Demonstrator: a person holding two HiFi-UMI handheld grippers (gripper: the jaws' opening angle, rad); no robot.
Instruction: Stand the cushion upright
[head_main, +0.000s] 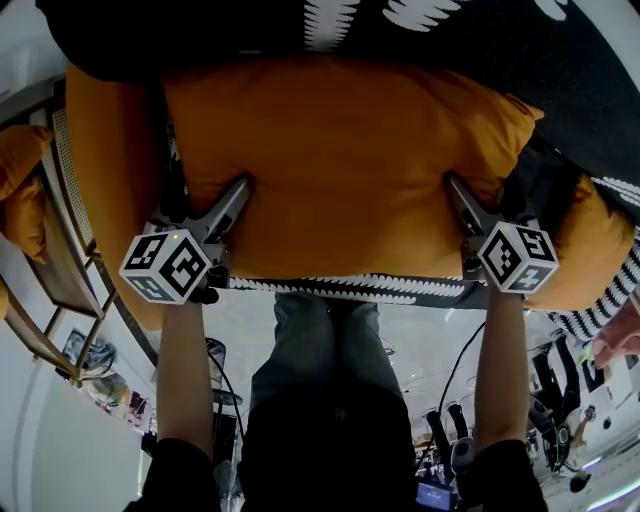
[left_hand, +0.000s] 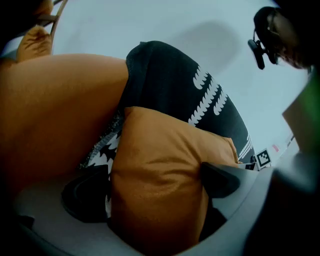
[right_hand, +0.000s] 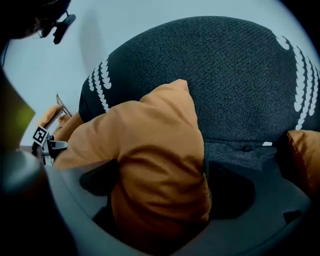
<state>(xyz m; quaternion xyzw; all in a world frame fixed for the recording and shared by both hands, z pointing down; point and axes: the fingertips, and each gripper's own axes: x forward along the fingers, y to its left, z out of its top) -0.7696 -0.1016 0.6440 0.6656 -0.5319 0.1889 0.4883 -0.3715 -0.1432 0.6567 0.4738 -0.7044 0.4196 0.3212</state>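
Note:
An orange cushion (head_main: 340, 160) lies broad across the middle of the head view, its far side against a black cushion with white print (head_main: 480, 30). My left gripper (head_main: 240, 190) is at its near left edge and my right gripper (head_main: 455, 190) at its near right edge. In the left gripper view the cushion's edge (left_hand: 165, 190) fills the gap of the left gripper (left_hand: 155, 192), whose jaws stand wide. The right gripper view shows the same: orange fabric (right_hand: 155, 170) bulges between the wide jaws of the right gripper (right_hand: 165, 185). I see no tight pinch.
Another orange cushion (head_main: 110, 150) sits to the left and one (head_main: 590, 250) to the right. A black-and-white zigzag strip (head_main: 350, 287) runs along the seat's front edge. A wooden rack (head_main: 60, 260) stands at far left. The person's legs (head_main: 320, 400) are below.

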